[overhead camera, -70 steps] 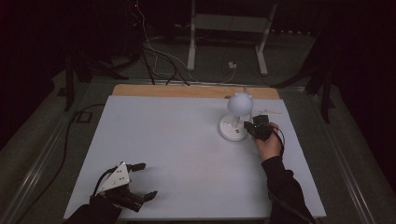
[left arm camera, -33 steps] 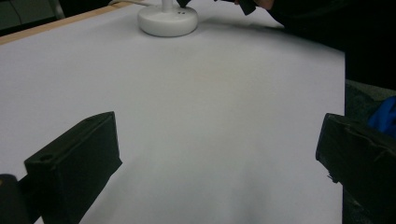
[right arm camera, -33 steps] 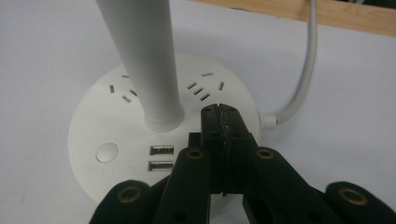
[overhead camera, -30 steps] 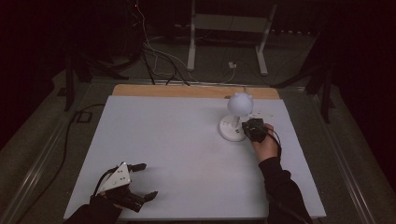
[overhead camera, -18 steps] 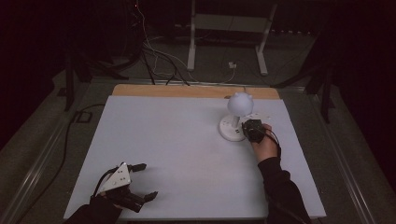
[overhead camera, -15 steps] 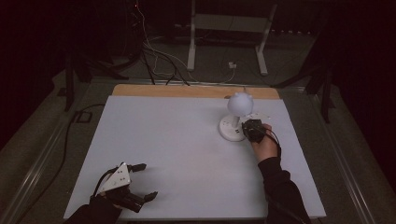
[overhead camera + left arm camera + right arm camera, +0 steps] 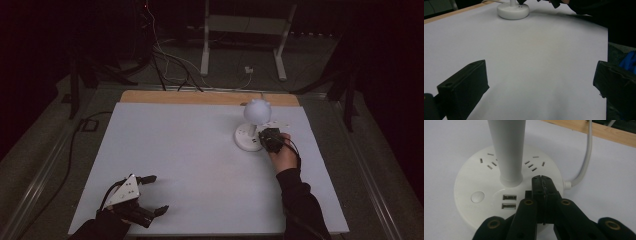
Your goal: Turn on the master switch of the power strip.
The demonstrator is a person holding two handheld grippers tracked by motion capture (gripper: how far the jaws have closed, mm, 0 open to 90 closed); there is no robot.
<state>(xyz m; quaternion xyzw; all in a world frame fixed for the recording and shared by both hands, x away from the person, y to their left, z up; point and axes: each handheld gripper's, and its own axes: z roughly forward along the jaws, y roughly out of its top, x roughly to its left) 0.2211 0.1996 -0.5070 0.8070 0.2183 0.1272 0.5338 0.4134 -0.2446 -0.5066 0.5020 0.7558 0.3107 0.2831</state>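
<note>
My right gripper [image 7: 541, 185], jaws together, hovers over the round white plastic lamp base [image 7: 474, 180] at centre frame, probably seeking its button; left gripper [image 7: 150, 195] gapes idle.

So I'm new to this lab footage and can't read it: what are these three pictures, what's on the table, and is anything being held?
No robot here: a person holds hand-held tongs in each hand. The high view looks down from above the person's side of the white-topped table. The other two come from cameras riding on the tongs, looking along their black jaws.

On the table stands a white desk lamp with a round globe head and a round white base. The base carries plug sockets, two USB ports, a round button and a white cord leading off.

The right tongs are closed, tips over the base beside the lamp stem, gripping nothing. The left tongs sit open near the table's near left corner, holding nothing.
</note>
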